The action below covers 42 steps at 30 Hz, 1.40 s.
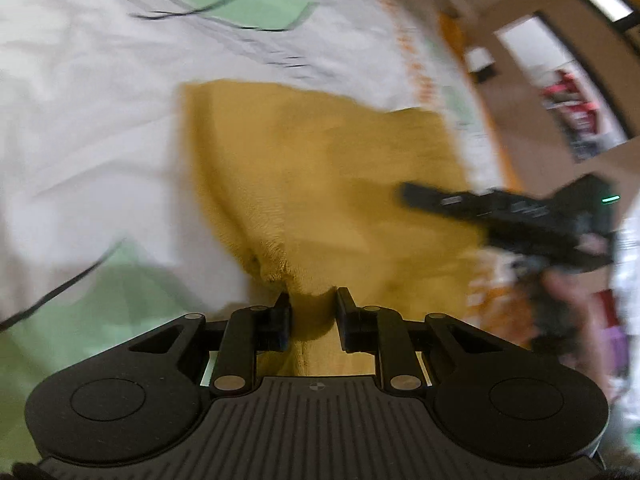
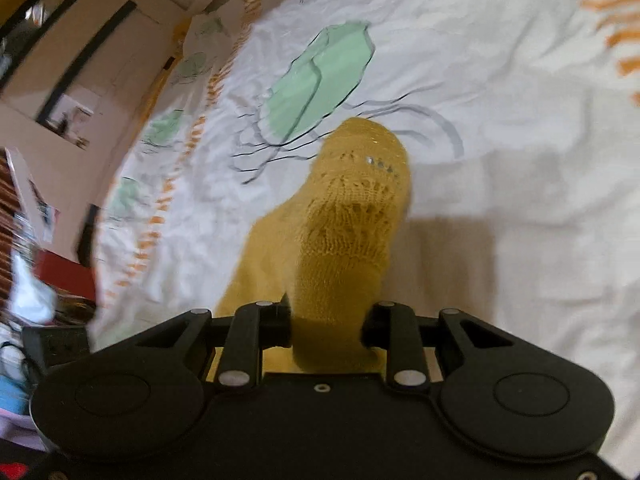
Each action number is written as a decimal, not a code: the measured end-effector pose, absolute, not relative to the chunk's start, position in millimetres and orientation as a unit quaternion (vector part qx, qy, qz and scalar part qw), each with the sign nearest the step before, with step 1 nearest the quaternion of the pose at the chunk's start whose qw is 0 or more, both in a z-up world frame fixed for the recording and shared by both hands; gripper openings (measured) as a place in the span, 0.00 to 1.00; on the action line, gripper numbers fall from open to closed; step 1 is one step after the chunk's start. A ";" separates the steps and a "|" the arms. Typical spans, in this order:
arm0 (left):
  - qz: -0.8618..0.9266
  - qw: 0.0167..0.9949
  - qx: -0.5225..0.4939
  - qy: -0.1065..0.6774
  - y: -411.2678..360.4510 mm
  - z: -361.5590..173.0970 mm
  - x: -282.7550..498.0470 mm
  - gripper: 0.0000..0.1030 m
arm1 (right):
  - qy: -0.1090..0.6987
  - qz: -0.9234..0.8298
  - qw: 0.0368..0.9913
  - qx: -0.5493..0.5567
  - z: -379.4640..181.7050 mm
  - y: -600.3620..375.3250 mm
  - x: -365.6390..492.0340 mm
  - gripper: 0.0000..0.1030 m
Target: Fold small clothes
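No text, label, brand or number could be read in either view (motion blur smeared the room's background items).

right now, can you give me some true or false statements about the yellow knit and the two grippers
1. The left gripper is shut on the yellow knit garment. True.
2. The right gripper is open with nothing between its fingers. False: yellow knit is bunched between them and they are shut on it.
3. The garment lies over a white bedsheet printed with green shapes. True.
4. The garment is dark blue. False: it is mustard yellow.
5. In the left wrist view the other gripper shows to the right, at the garment's edge. True.
6. The sheet's print has only green in it. False: it also has orange marks and dark lines.
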<state>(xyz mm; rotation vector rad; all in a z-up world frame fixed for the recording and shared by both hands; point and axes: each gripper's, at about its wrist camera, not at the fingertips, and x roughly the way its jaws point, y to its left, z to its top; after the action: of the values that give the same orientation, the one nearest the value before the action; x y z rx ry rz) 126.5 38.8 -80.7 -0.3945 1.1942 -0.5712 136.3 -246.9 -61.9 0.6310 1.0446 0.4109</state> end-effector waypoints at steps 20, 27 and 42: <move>-0.157 0.863 -0.083 0.473 36.8 -70.4 74.8 0.24 | 0.397 0.094 0.901 0.146 -75.7 -278.2 113.6 0.63; -0.107 0.913 -0.044 0.391 23.7 -41.9 74.3 0.41 | 0.354 0.088 0.916 0.168 -57.4 -278.2 100.9 0.71; -0.072 0.909 0.013 0.410 -16.3 -66.6 133.9 0.42 | 0.405 0.051 0.907 0.106 -97.2 -249.0 138.6 0.82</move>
<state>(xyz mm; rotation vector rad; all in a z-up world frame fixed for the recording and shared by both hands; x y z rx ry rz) 133.9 -16.3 -66.6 0.0277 0.8462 -0.1483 138.6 -249.0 -97.2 0.2179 0.8357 0.1044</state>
